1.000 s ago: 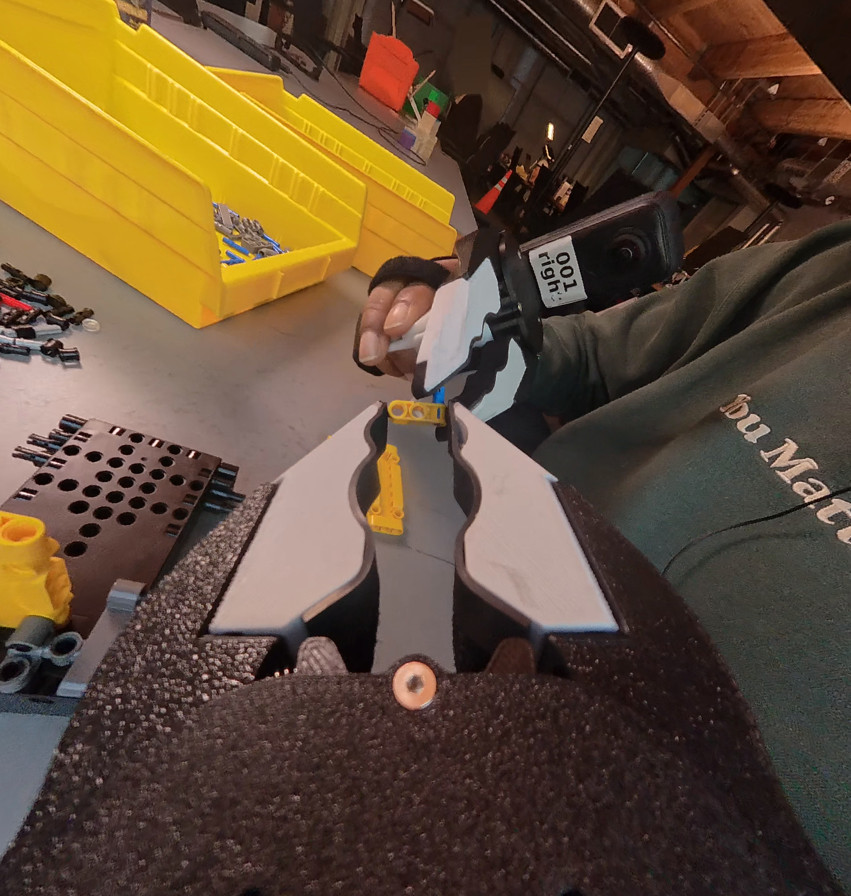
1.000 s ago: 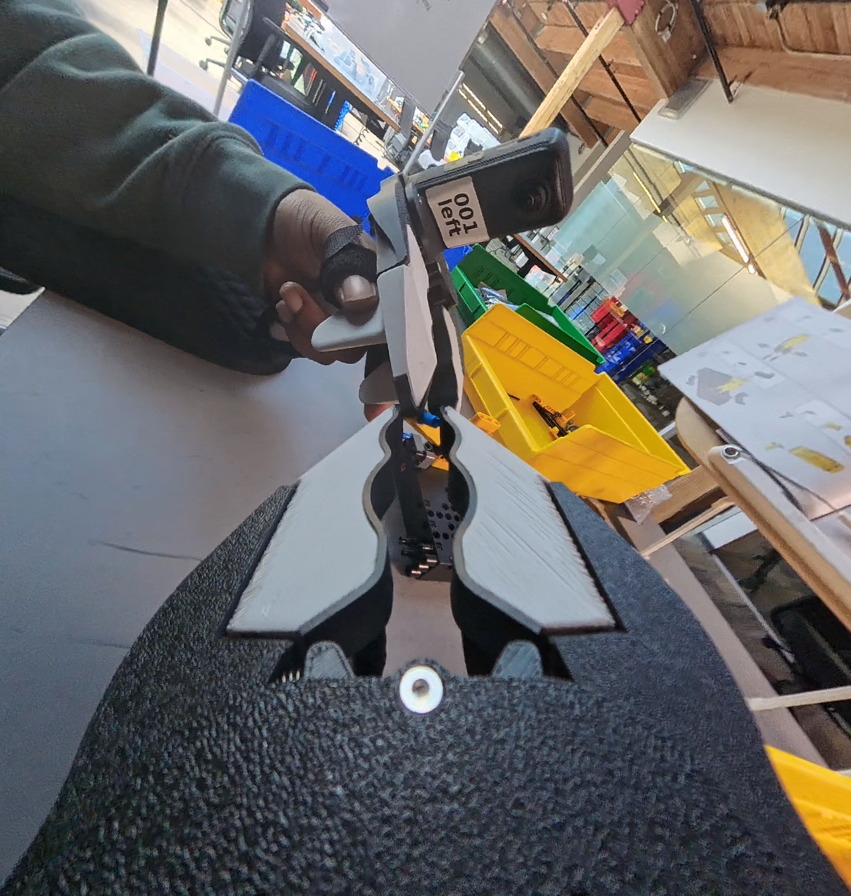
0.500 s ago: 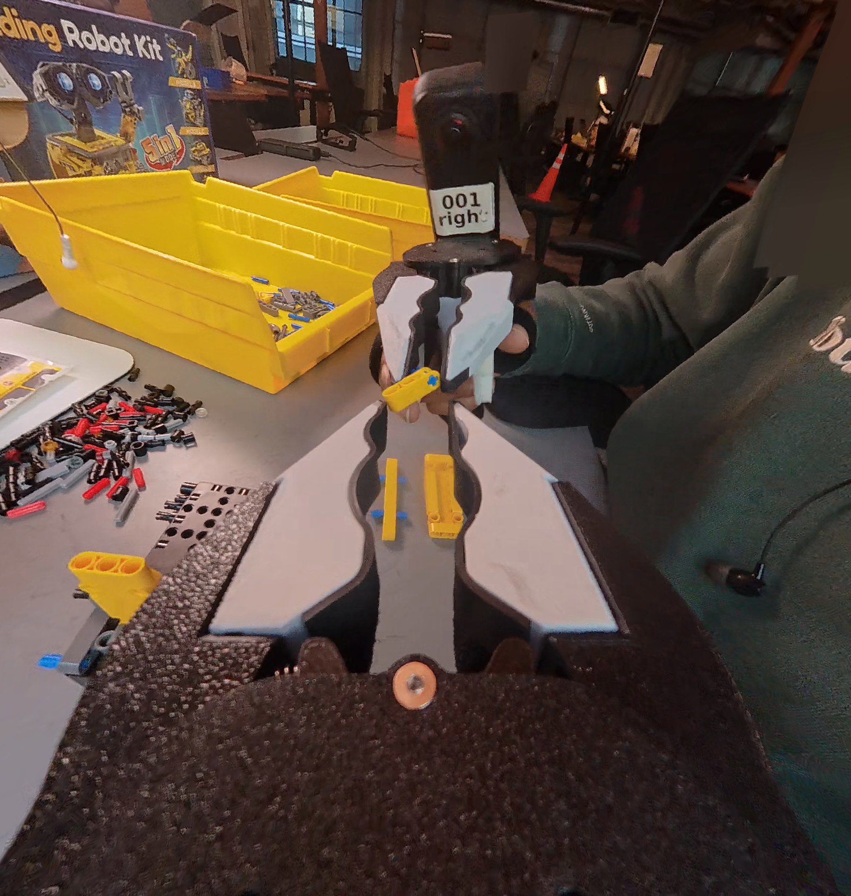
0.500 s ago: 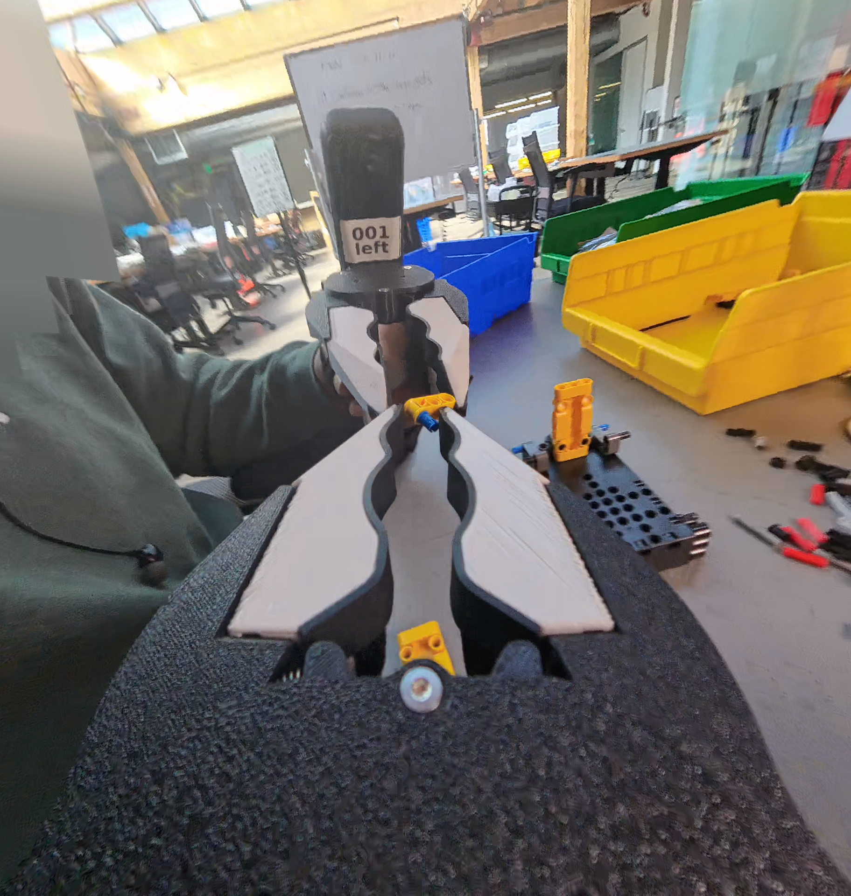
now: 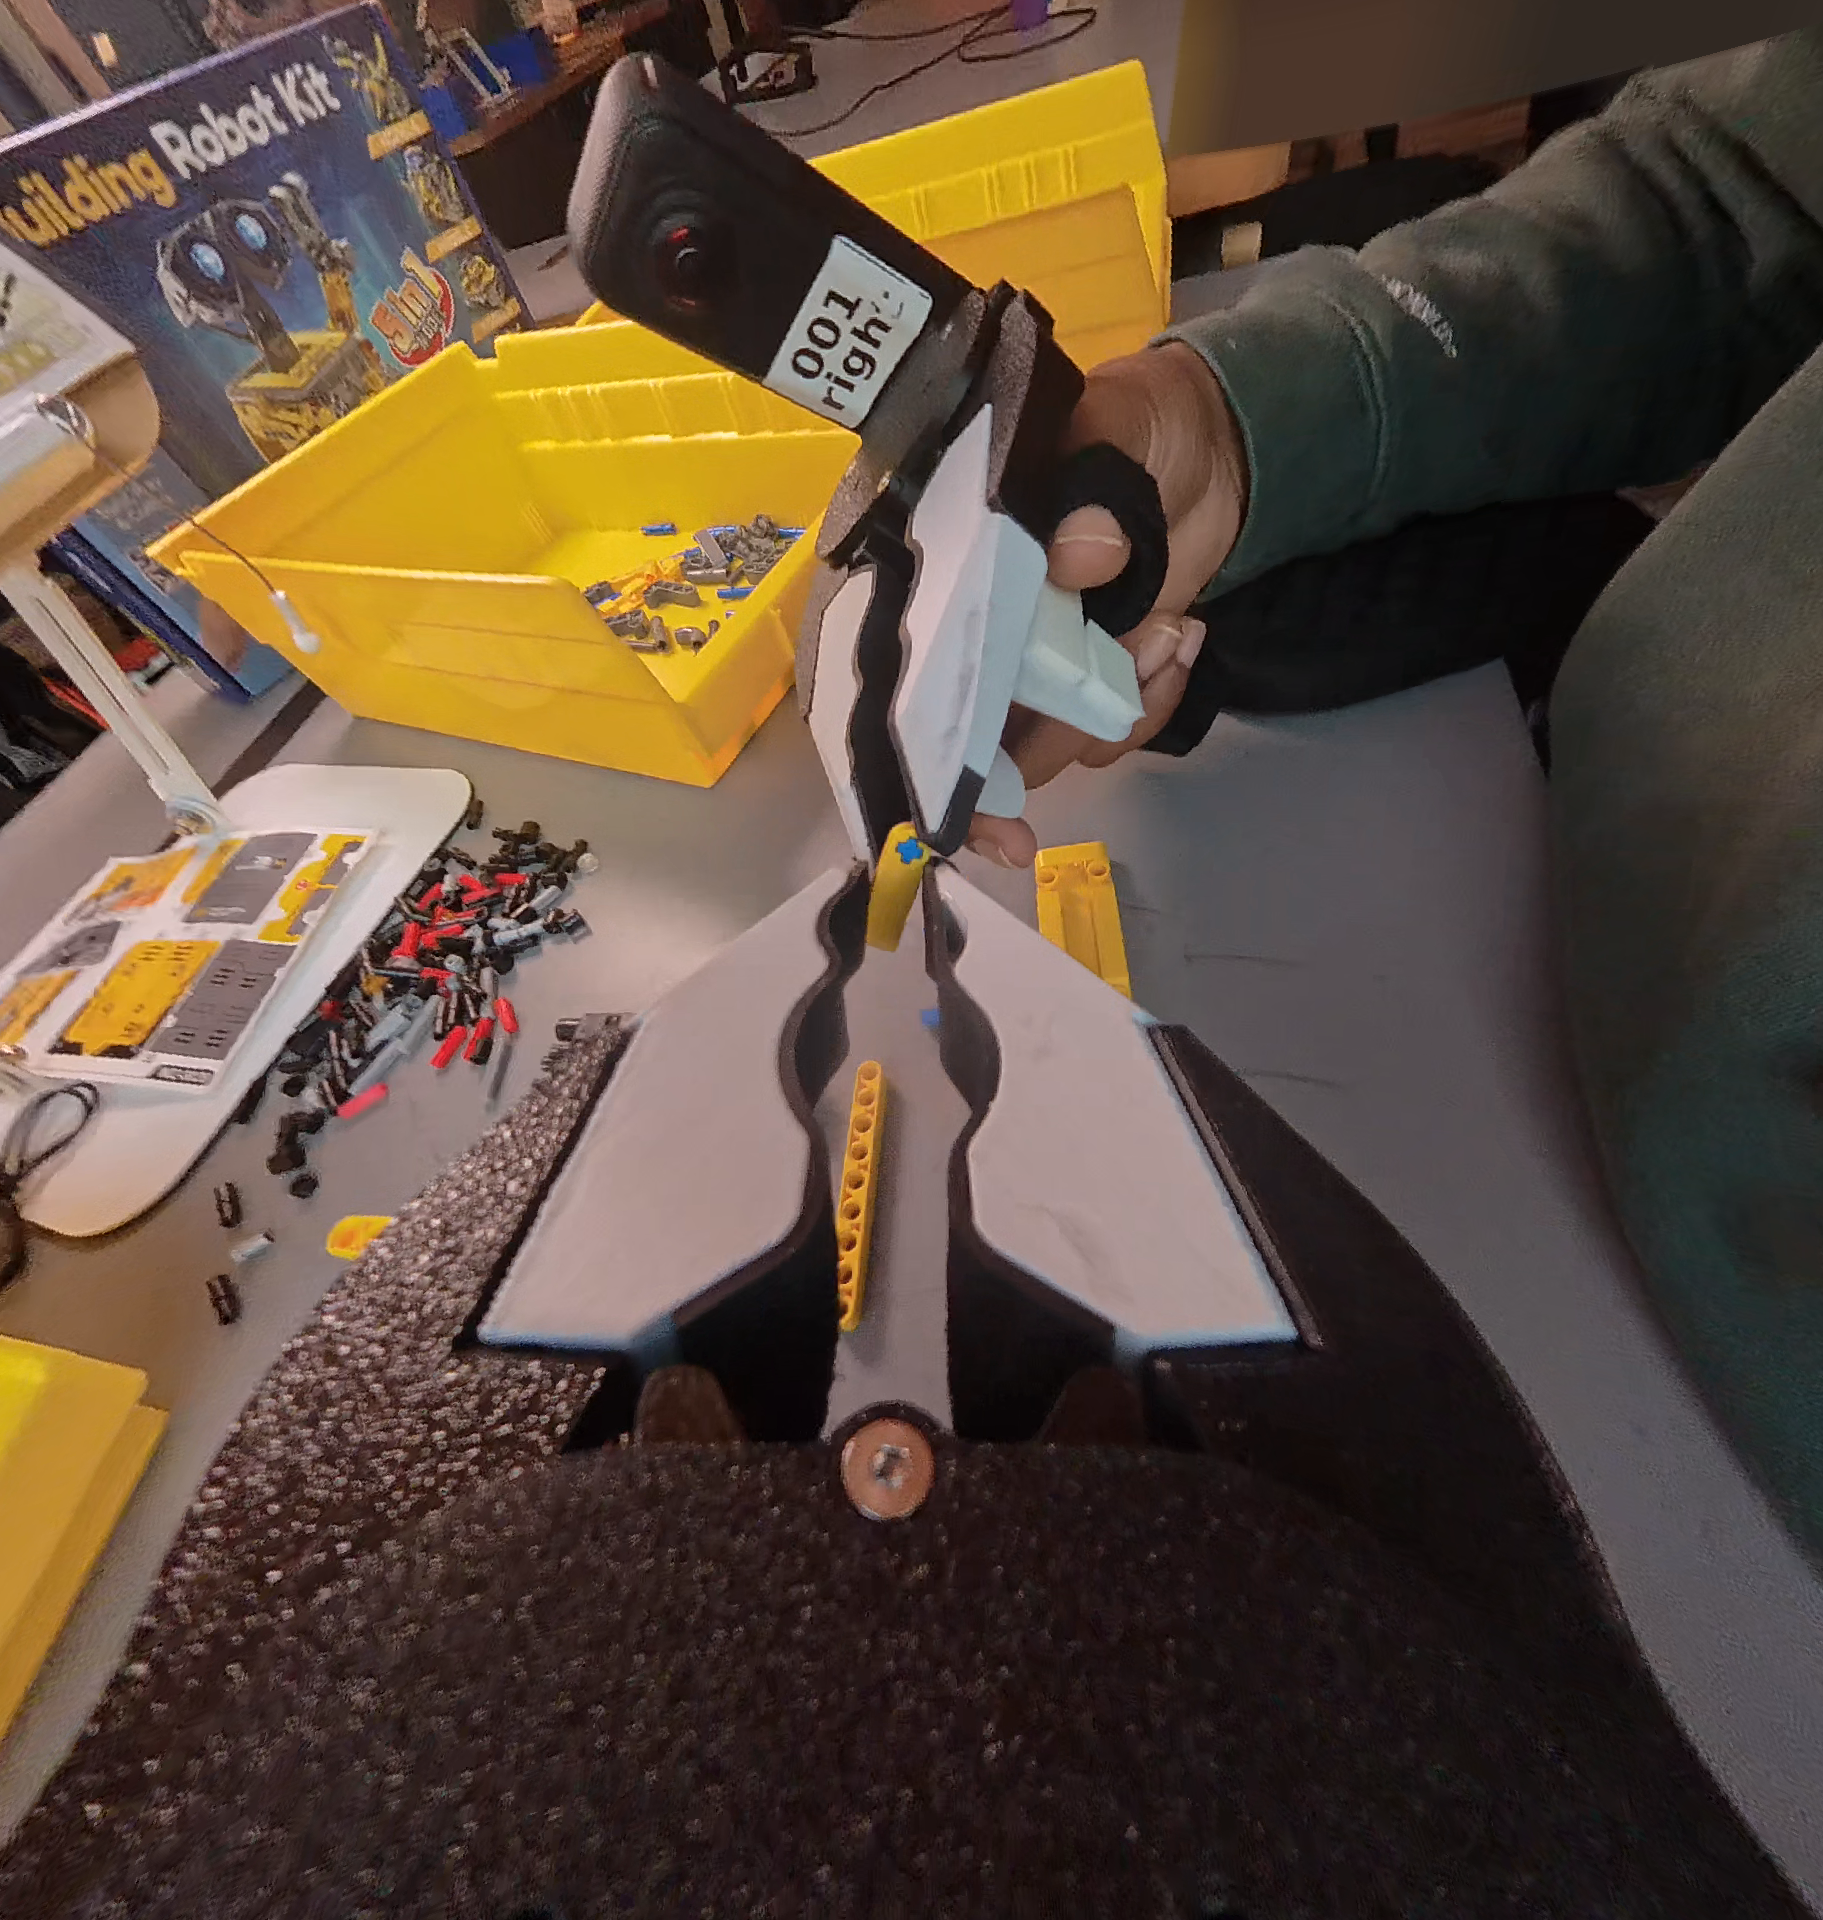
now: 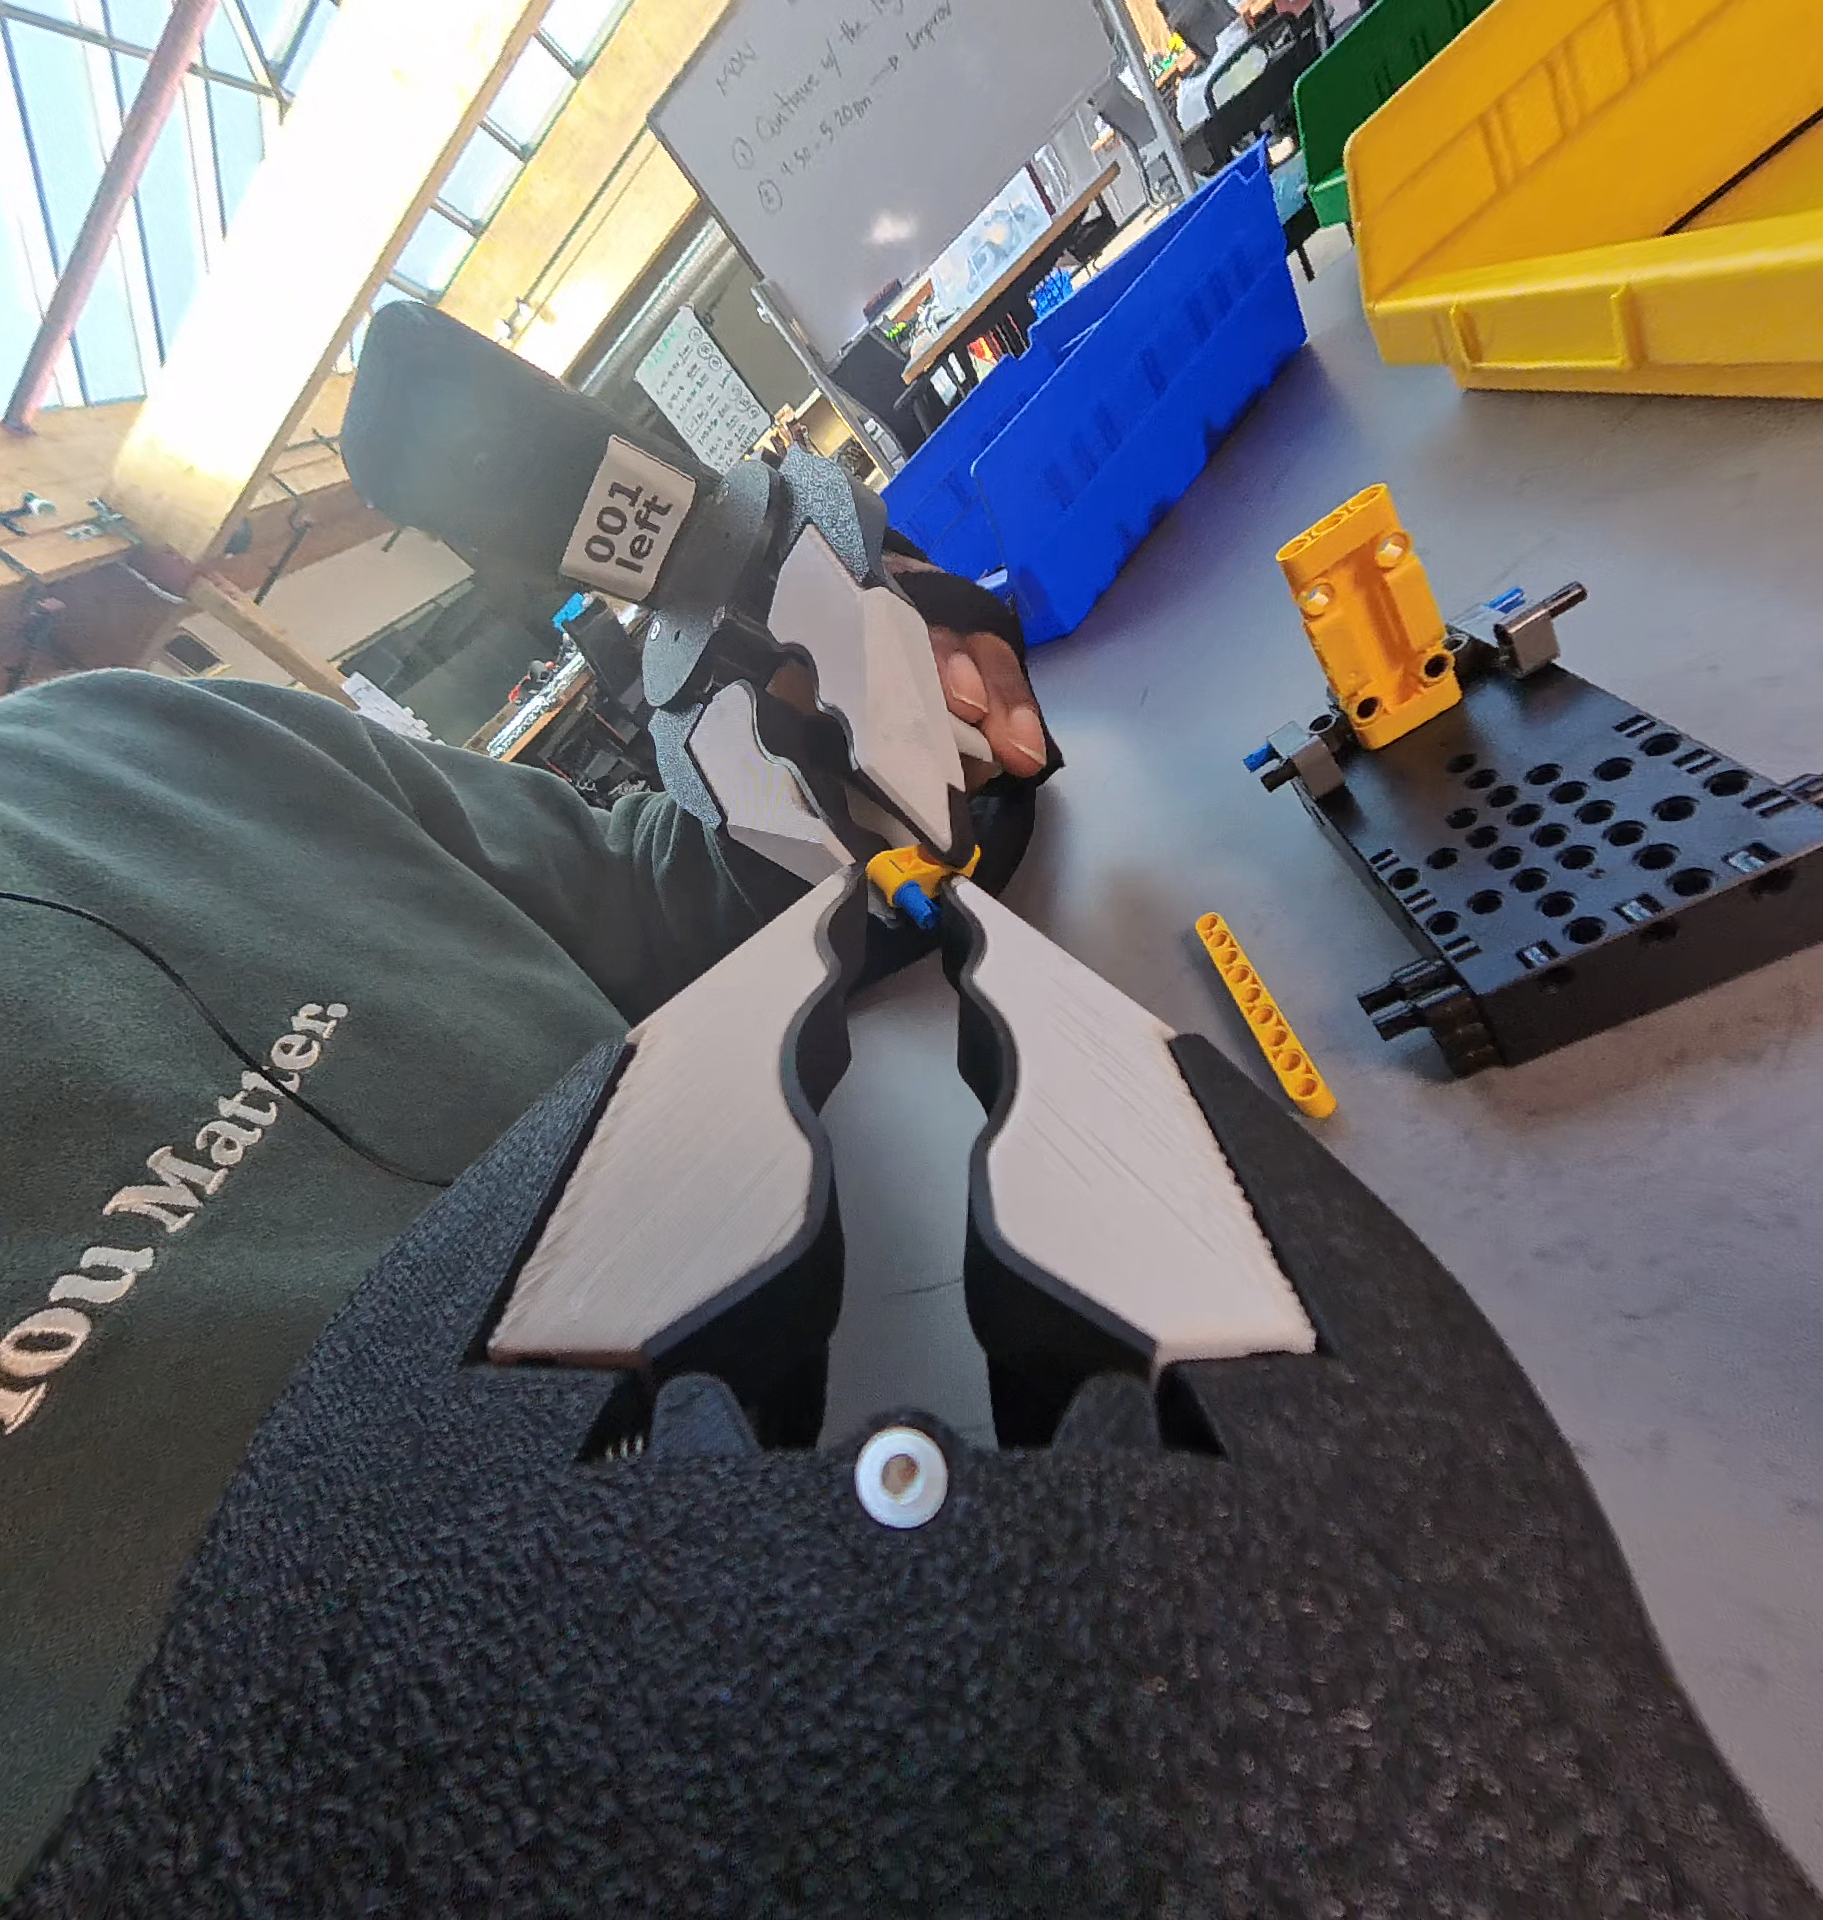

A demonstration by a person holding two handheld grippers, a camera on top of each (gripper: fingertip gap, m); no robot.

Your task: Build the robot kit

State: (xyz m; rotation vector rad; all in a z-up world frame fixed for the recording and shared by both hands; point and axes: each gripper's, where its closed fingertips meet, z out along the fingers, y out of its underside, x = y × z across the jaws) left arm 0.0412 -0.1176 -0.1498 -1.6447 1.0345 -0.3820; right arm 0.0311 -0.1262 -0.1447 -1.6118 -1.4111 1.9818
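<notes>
Left gripper (image 5: 894, 883) clamped on short yellow piece (image 5: 886, 904), held above table (image 5: 1354, 1039) — right gripper (image 6: 902, 883) tip to tip with it, pinched on blue pin (image 6: 917, 912) seated in that piece. Beneath, flat on table: long beam (image 5: 860, 1195); yellow part (image 5: 1083, 914) just right of tips. Far left — loose pins (image 5: 439, 977), manual (image 5: 159, 956), bin (image 5: 533, 582). Black plate (image 6: 1572, 862) well apart.

Bare bench (image 6: 1509, 1299) right of black plate (image 6: 1572, 852); blocked ahead by yellow bin (image 5: 491, 623), loose pins (image 5: 439, 966).
</notes>
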